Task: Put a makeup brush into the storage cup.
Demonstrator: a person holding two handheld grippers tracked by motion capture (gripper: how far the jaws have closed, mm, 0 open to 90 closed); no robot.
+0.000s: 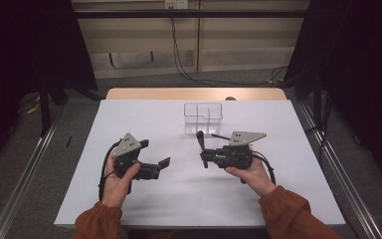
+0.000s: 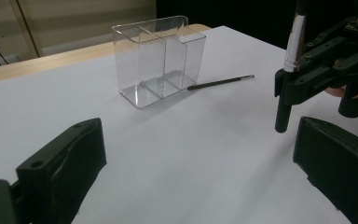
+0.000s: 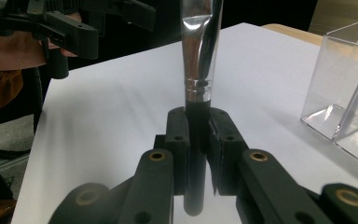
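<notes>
right gripper (image 1: 202, 155) clenched on brush (image 1: 199, 138) | left gripper (image 1: 165, 163) released | organizer (image 1: 203, 118) at 12 o'clock empty | thin brush (image 1: 220, 136) left

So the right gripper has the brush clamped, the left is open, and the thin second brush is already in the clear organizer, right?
Not quite: the thin second brush lies on the table beside the clear organizer, as the left gripper view shows. The right gripper does clamp the brush; the left gripper is open.

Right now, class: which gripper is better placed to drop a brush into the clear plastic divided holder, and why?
The right gripper: its jaws are already shut on the black-handled makeup brush with a silver ferrule, held upright near the clear plastic divided holder. The left gripper is open and empty.
</notes>
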